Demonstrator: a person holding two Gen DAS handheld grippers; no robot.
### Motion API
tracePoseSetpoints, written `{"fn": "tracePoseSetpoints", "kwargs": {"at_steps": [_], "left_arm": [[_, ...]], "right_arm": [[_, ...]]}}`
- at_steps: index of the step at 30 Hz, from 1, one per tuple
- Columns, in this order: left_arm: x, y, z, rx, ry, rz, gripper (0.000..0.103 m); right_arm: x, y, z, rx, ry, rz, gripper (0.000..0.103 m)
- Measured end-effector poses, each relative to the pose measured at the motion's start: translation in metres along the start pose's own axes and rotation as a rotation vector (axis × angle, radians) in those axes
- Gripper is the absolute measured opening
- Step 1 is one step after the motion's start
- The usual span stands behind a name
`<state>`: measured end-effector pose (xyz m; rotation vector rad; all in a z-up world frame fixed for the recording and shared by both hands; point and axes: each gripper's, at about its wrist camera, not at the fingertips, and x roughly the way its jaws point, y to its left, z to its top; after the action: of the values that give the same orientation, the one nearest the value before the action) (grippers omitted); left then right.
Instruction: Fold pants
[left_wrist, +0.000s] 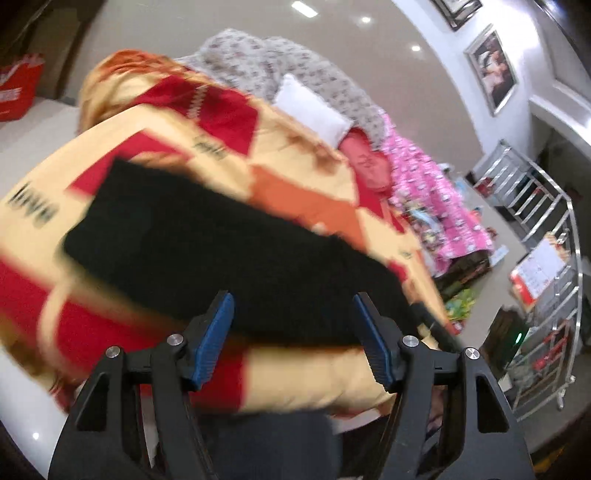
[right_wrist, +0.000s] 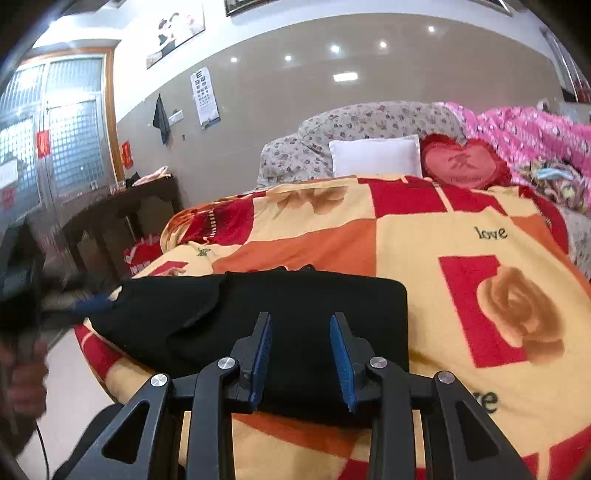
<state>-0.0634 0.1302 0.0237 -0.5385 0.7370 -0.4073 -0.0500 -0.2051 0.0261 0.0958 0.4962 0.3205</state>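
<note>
- One pair of black pants (right_wrist: 258, 325) lies folded into a flat, thick rectangle on the bed's red, orange and yellow blanket (right_wrist: 461, 258).
- Left gripper (left_wrist: 293, 317) fingers stand wide apart, empty, above the near edge.
- Right gripper (right_wrist: 301, 354) fingers are parted, gripping nothing.

Both wrist views close, angled down; share black pants (left_wrist: 207, 251) on blanket (right_wrist: 461, 236).

Your right gripper (right_wrist: 301, 356) hovers over the folded black pants (right_wrist: 258, 317), jaws apart. The pants lie on the bed's blanket (right_wrist: 461, 236) near its front edge.
</note>
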Motion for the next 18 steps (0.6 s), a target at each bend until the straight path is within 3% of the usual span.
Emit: {"fn": "tracePoseSetpoints", "kwargs": {"at_steps": [3,5,7,10,14,18], "left_arm": [[-0.008,0.012,-0.017,-0.001,-0.014,0.065,0.066],[-0.01,0.02,-0.021,-0.013,-0.058,0.125,0.066],[-0.012,0.034,-0.018,-0.086,-0.085,0.119,0.065],[-0.009,0.043,-0.011,-0.119,-0.11,0.132,0.065],[-0.003,0.06,-0.001,-0.245,-0.125,0.064,0.068],[0.003,0.075,0.01,-0.422,-0.153,-0.024,0.077]], "right_arm": [[0.02,0.006,-0.01,-0.034,0.116,-0.028,0.033],[0.016,0.011,-0.011,-0.081,0.093,-0.056,0.035],[0.015,0.014,-0.014,-0.094,0.088,-0.066,0.037],[0.014,0.011,-0.015,-0.086,0.086,-0.059,0.037],[0.013,0.01,-0.016,-0.09,0.084,-0.062,0.037],[0.013,0.011,-0.017,-0.093,0.084,-0.062,0.037]]}}
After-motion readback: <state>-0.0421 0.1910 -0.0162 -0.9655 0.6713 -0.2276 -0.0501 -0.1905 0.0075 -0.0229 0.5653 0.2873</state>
